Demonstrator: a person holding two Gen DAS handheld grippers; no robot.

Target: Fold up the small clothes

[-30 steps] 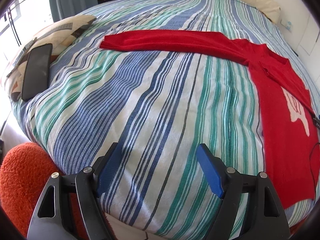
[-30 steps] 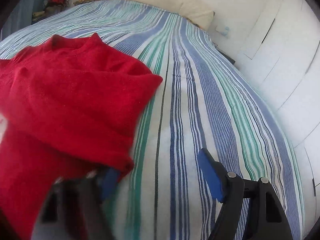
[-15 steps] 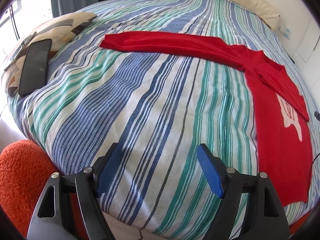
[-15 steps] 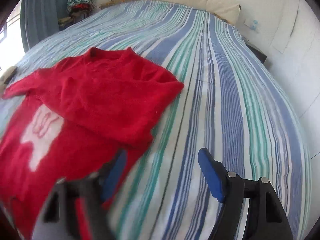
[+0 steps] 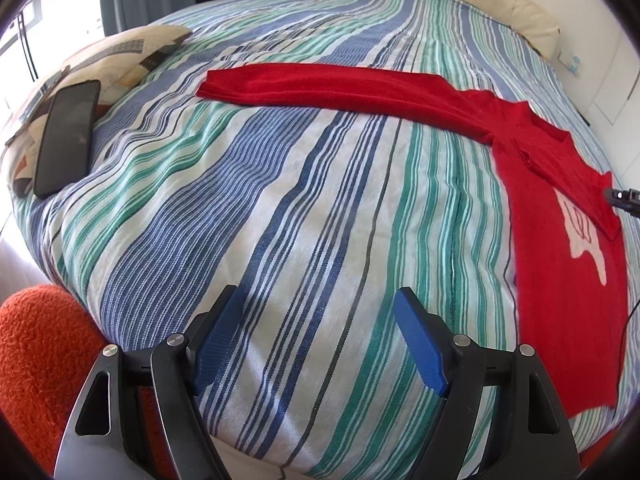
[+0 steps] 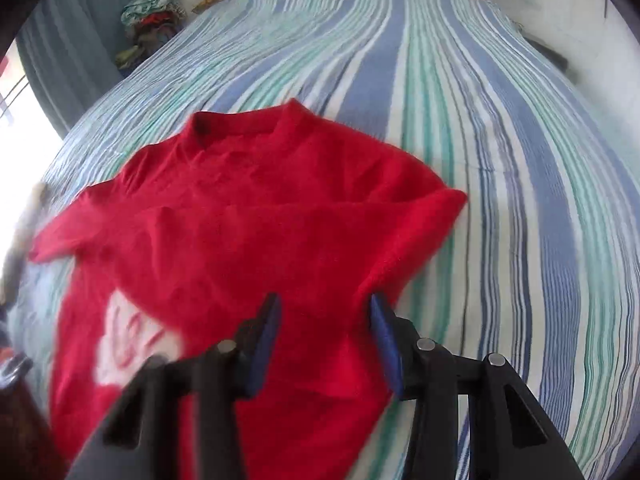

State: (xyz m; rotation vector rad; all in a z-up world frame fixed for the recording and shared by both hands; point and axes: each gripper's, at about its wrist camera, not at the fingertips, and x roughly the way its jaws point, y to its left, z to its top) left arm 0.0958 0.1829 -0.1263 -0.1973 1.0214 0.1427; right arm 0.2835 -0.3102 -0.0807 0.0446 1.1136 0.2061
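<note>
A red sweater (image 5: pixel 560 216) with a white print lies flat on the striped bed (image 5: pixel 280 208). Its left sleeve (image 5: pixel 320 84) stretches out straight to the left. Its right sleeve (image 6: pixel 360 240) is folded across the body. My left gripper (image 5: pixel 316 320) is open and empty, hovering over bare bedspread near the front edge, far from the sweater. My right gripper (image 6: pixel 324 320) is open over the sweater's lower body (image 6: pixel 304 380), just below the folded sleeve's cuff, holding nothing. The right gripper's tip shows at the right edge of the left wrist view (image 5: pixel 624 200).
A black phone (image 5: pixel 66 136) lies on a patterned pillow (image 5: pixel 132 52) at the bed's left side. An orange fuzzy cushion (image 5: pixel 36 360) sits below the front left corner. A pile of clothes (image 6: pixel 152 16) is at the far left. White walls border the right.
My right gripper let go of the folded sleeve, pulled back and swung left over the sweater body, its jaws narrower. The left gripper stayed nearly still.
</note>
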